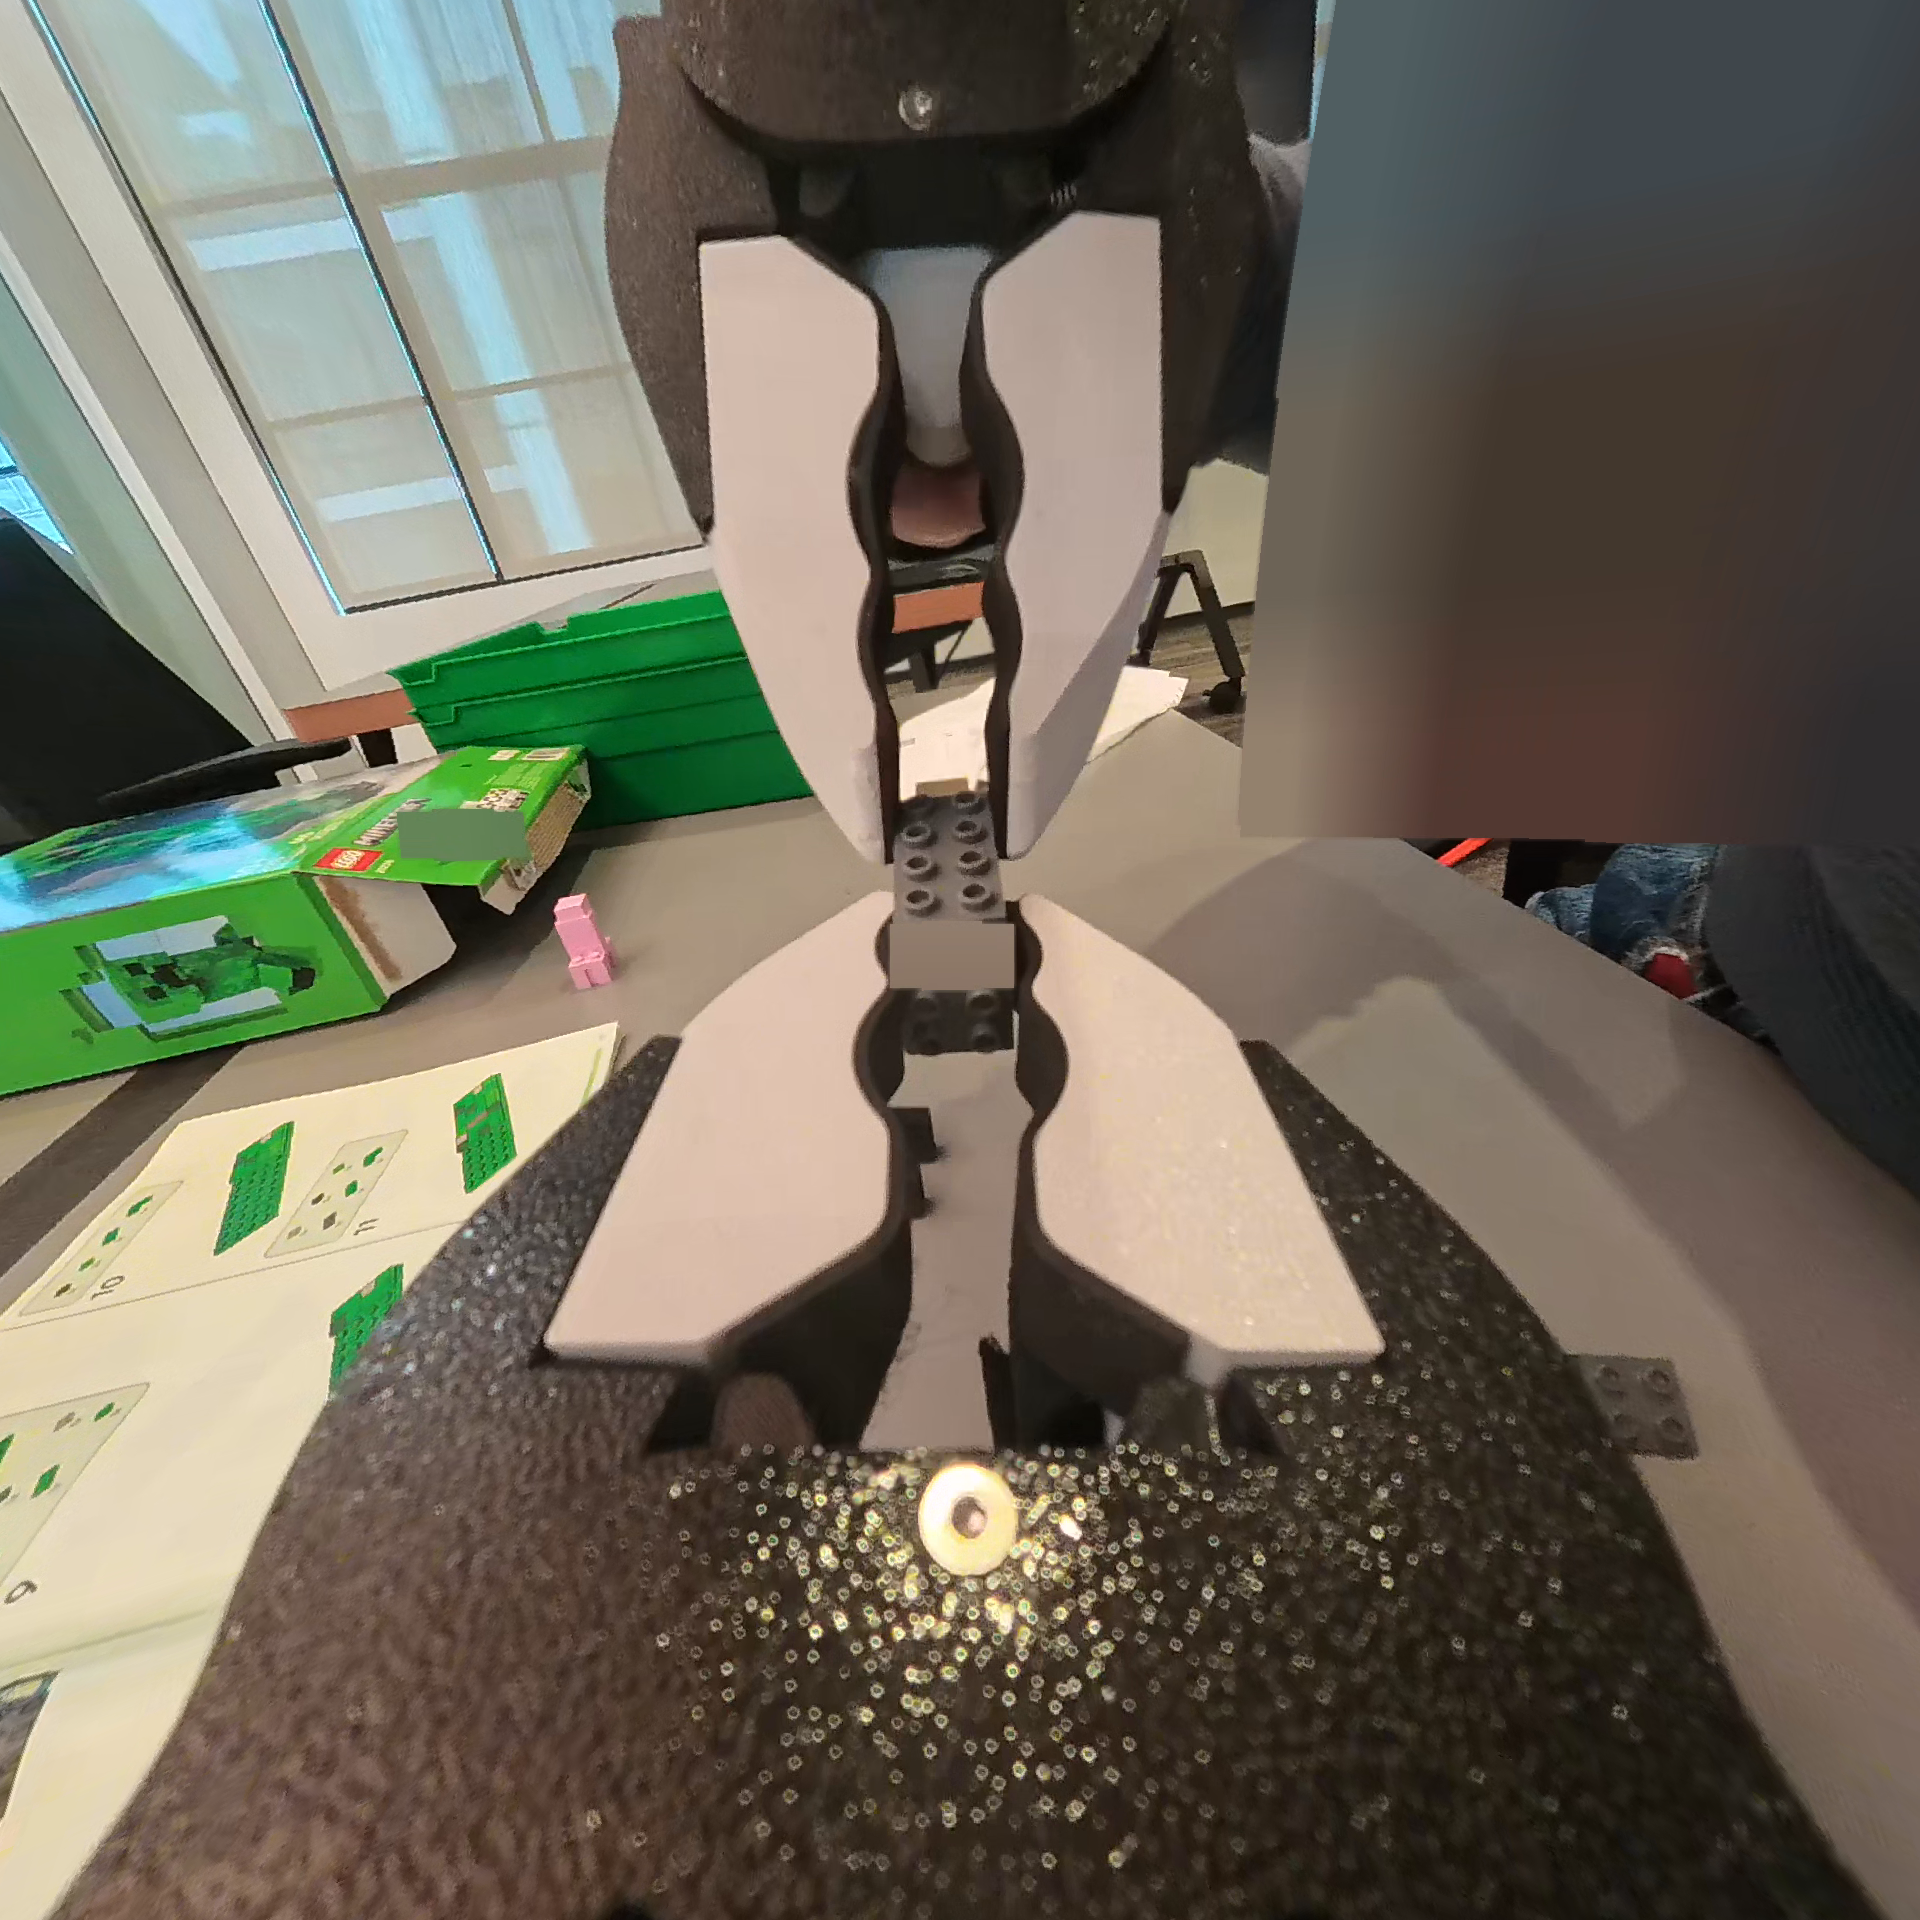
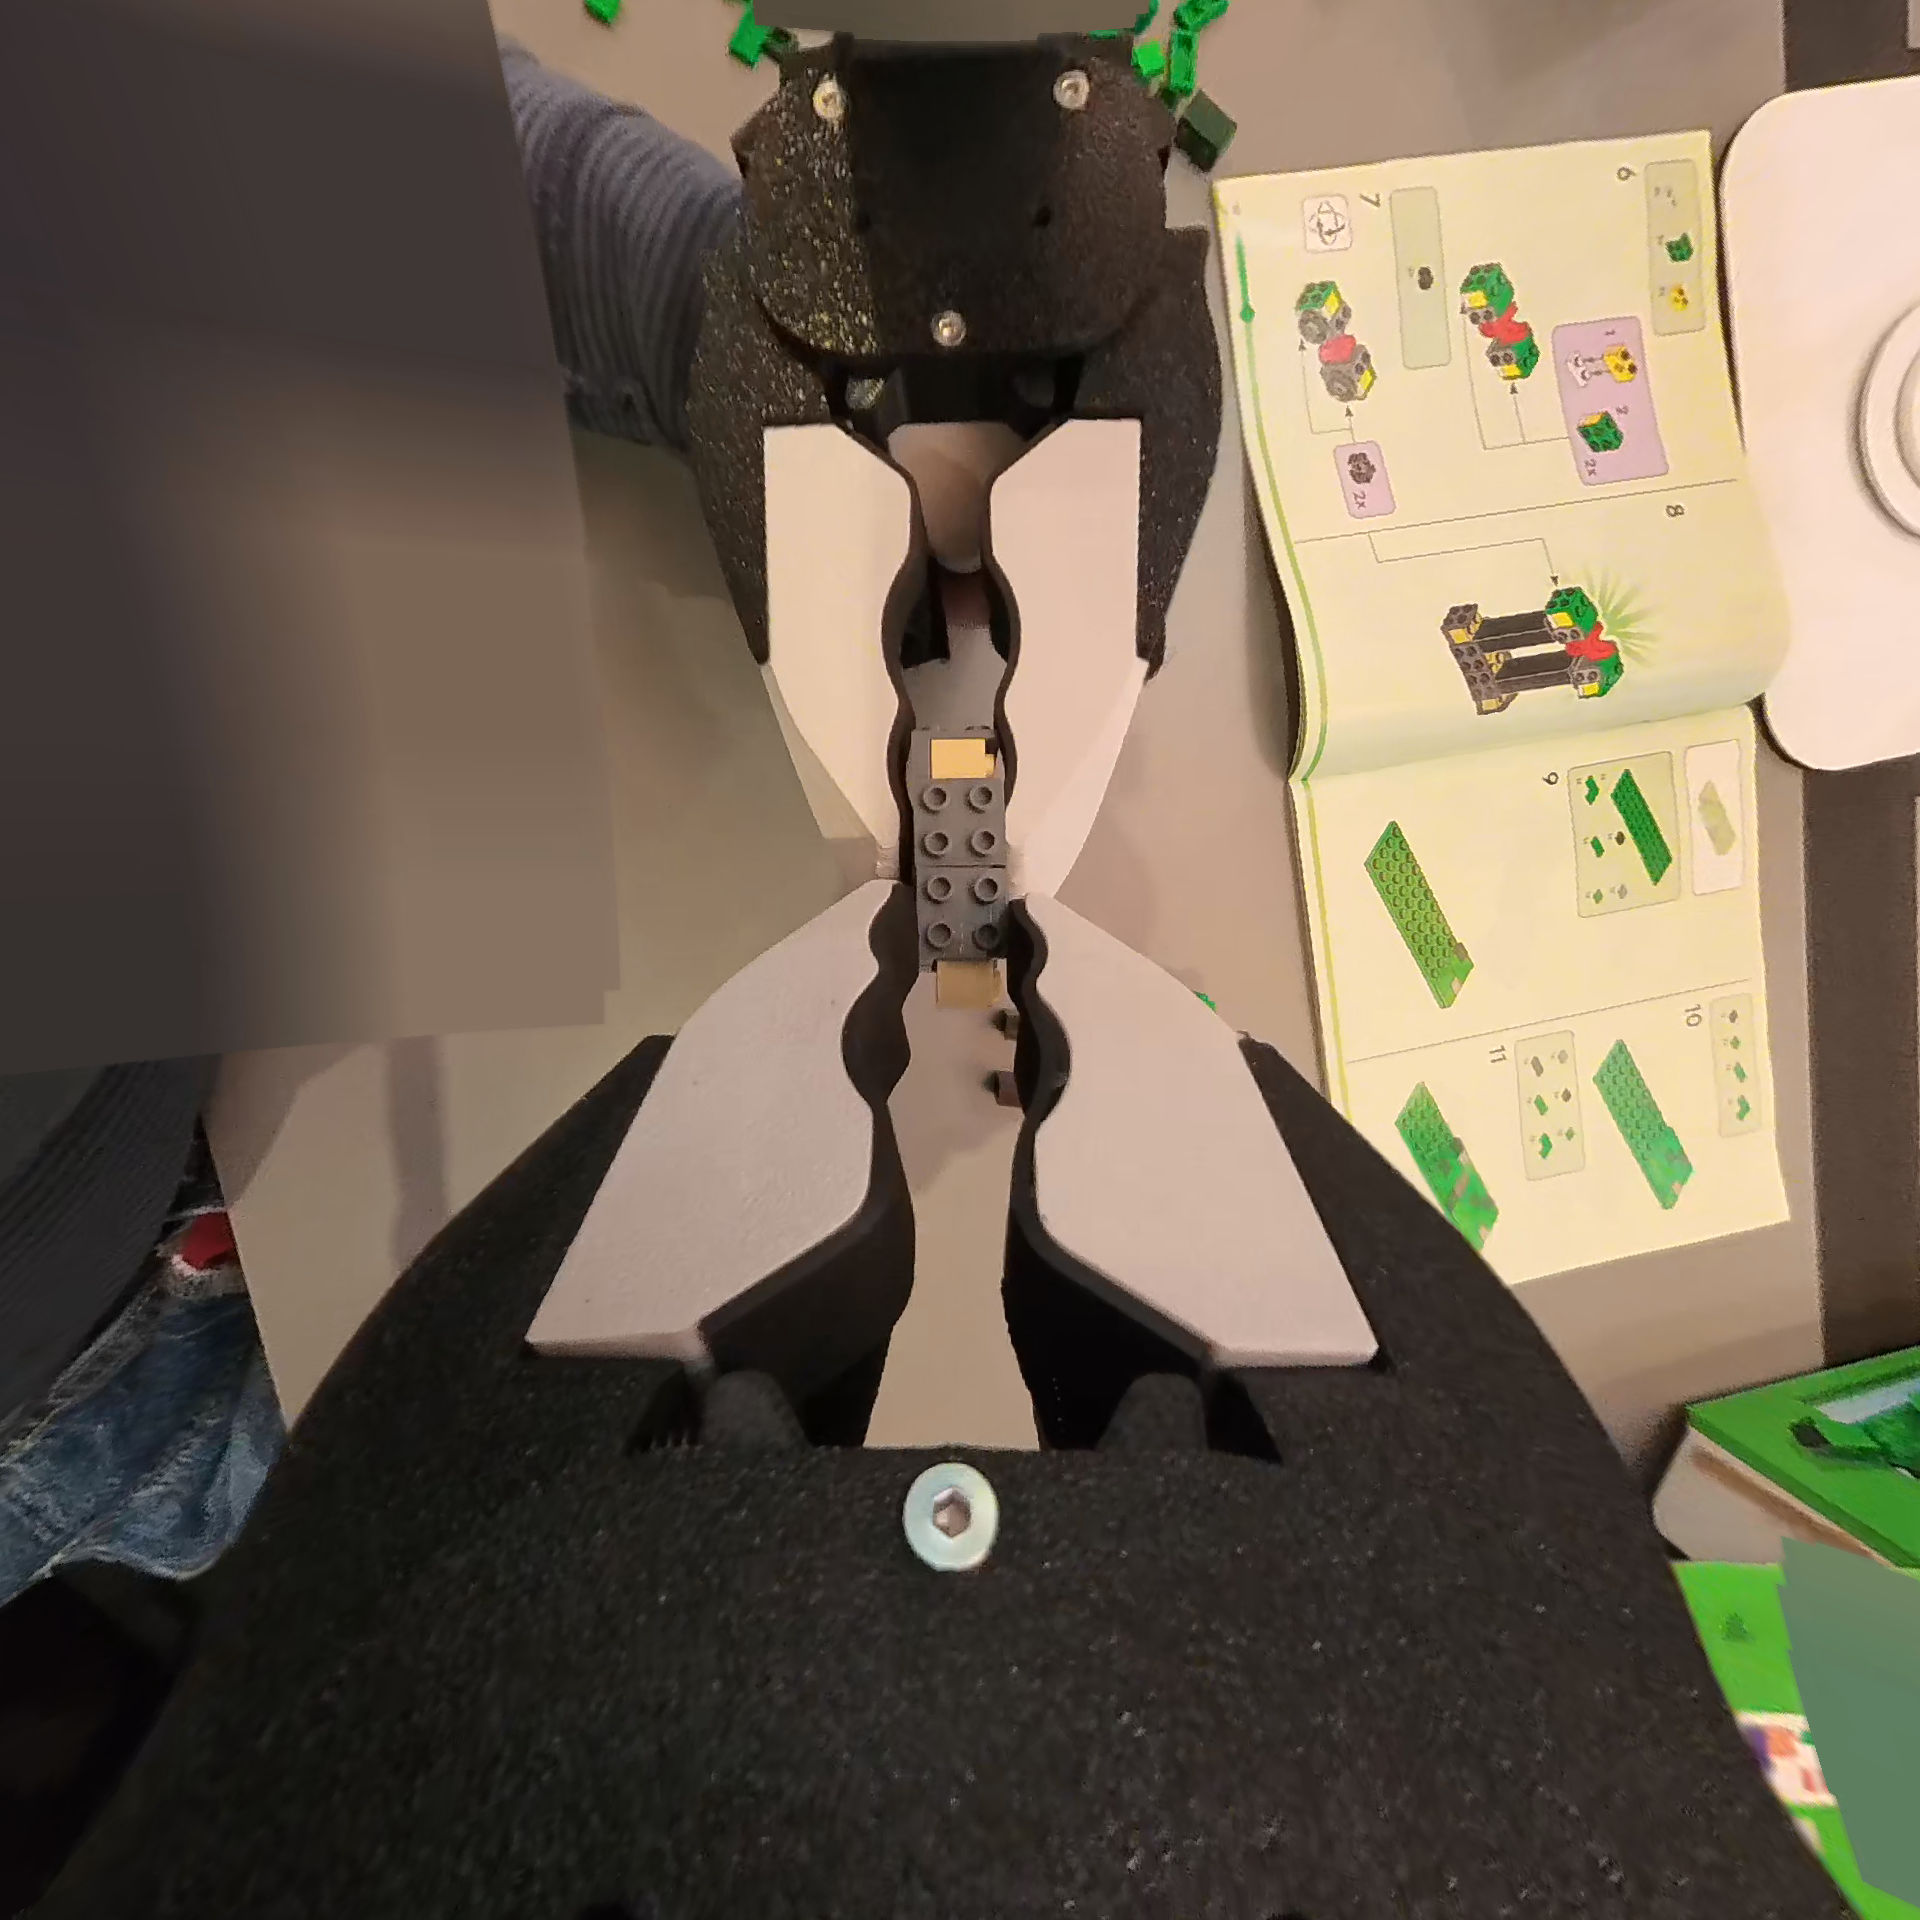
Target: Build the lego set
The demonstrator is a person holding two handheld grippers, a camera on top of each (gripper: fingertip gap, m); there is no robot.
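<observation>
Facing tip to tip in the left wrist view, the left gripper (image 1: 951, 940) and right gripper (image 1: 945, 831), both grainy black with smooth white wavy-edged fingers, each clench one end of a studded dark grey lego bar (image 1: 948, 883) held above the table (image 1: 1299, 987), its long axis along the fingers. Seen from the right wrist view, the bar (image 2: 958, 868) bridges both grippers (image 2: 954, 935) lengthwise, tan-capped at each end, with the open instruction booklet (image 2: 1507, 675) lying flat alongside

Matt grey plastic brick assembly (image 2: 958, 871), glossy paper booklet (image 2: 1527, 665), smooth grey table (image 1: 1351, 987).
</observation>
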